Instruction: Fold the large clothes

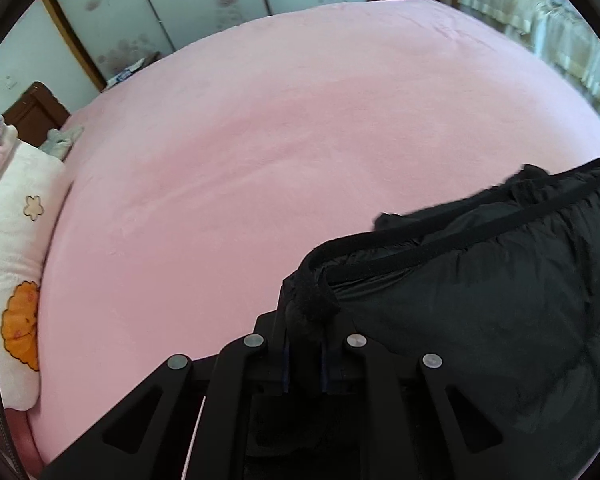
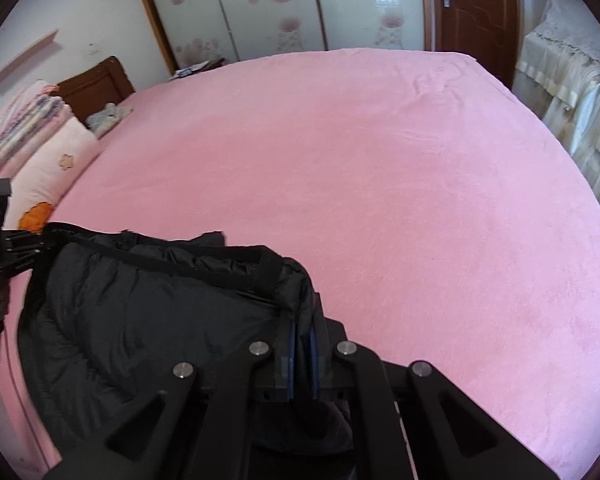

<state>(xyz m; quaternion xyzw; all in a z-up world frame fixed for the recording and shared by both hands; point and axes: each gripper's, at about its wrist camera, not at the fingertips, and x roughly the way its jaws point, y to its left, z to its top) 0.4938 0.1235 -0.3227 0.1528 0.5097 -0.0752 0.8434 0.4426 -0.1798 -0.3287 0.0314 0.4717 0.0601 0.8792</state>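
Note:
A black padded jacket [image 1: 480, 312] hangs between my two grippers above the near edge of the pink bed [image 1: 260, 152]. My left gripper [image 1: 306, 344] is shut on one corner of its banded hem. My right gripper [image 2: 302, 344] is shut on the other corner of the jacket [image 2: 148, 312]. The hem stretches between them, and the rest of the cloth sags below. The left gripper also shows in the right wrist view [image 2: 24, 246] at the far left. The jacket's lower part is hidden under the gripper frames.
The pink bed [image 2: 380, 184] spreads ahead. Pillows [image 1: 16, 216] and folded bedding lie at its left end by a dark wooden headboard [image 2: 96, 84]. Sliding wardrobe doors [image 2: 268, 4] stand behind. A covered piece of furniture [image 2: 572, 92] stands right.

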